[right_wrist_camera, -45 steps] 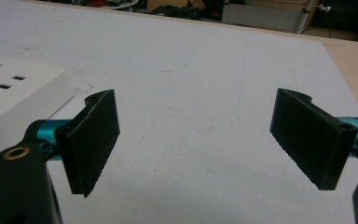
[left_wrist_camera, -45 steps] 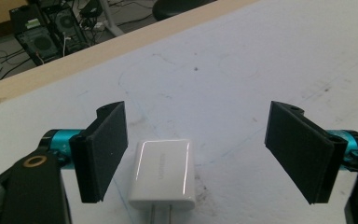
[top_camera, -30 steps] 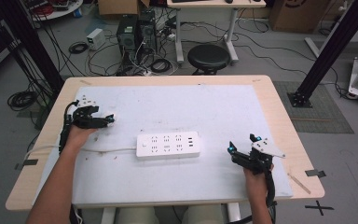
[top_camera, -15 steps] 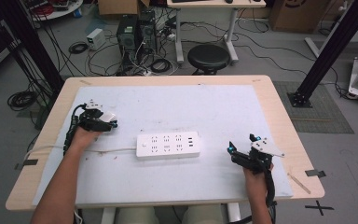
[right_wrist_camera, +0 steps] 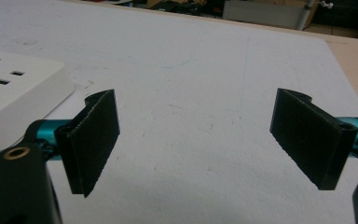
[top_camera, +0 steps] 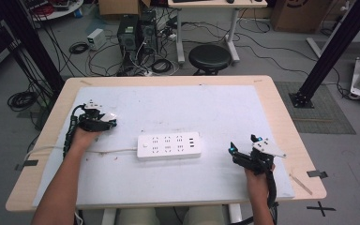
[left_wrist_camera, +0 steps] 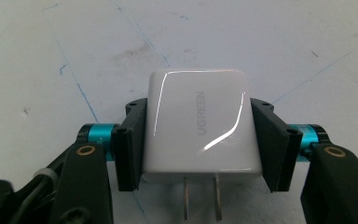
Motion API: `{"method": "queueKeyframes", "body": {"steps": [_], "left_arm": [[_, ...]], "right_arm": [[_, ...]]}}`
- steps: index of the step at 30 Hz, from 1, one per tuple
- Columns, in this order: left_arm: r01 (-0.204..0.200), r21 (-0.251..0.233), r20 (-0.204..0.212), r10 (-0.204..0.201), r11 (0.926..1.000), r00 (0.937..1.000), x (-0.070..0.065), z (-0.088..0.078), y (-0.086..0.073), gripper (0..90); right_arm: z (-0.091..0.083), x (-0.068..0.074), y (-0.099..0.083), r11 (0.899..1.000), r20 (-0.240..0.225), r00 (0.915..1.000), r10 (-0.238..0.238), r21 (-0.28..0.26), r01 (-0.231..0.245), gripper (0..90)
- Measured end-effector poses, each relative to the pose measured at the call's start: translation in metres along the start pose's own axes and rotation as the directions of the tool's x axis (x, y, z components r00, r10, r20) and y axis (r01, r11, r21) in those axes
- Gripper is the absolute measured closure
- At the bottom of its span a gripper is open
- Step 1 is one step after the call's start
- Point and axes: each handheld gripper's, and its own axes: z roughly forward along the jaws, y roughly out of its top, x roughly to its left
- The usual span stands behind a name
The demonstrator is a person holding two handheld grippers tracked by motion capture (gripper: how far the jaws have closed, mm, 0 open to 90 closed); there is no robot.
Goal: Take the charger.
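Note:
A white power strip (top_camera: 168, 146) lies in the middle of the white mat, its cord running off to the left; its near corner (right_wrist_camera: 14, 88) shows in the right gripper view. My left gripper (top_camera: 108, 121) hovers over the mat to the left of the strip, shut on a white UGREEN charger (left_wrist_camera: 200, 126) whose two prongs (left_wrist_camera: 200, 200) point back toward the camera. The charger (top_camera: 110, 116) shows as a small white block at the jaws. My right gripper (top_camera: 242, 145) rests low at the right of the strip, jaws wide open with nothing between them (right_wrist_camera: 196, 140).
The white mat (top_camera: 215, 108) covers most of the wooden table (top_camera: 281, 108). The strip's white cord (top_camera: 75, 151) runs under my left forearm. A small stick (top_camera: 302, 183) lies near the table's right front edge. A stool and cables stand beyond the far edge.
My left gripper has drifted slightly toward the front of the table with the charger in it. The right gripper and the power strip have stayed where they were.

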Motion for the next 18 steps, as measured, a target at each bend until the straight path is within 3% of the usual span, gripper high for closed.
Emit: {"method": "queueKeyframes", "body": {"steps": [4,11,18], "left_arm": [[-0.003,0.009,-0.005,0.003,1.0,1.0,-0.001,-0.002,0.001,42.4],[0.011,-0.078,-0.019,-0.012,0.9969,0.9997,-0.008,-0.017,0.009,42.5],[-0.012,-0.133,-0.017,0.01,0.991,0.9998,-0.02,-0.039,0.019,42.5]], "right_arm": [[0.0,0.0,0.0,1.0,0.0,1.0,-0.001,0.001,0.001,16.0],[0.0,0.0,0.0,1.0,-0.003,1.0,0.0,0.002,0.0,16.0],[0.0,0.0,0.0,1.0,-0.005,1.0,0.001,0.003,-0.001,16.0]]}}
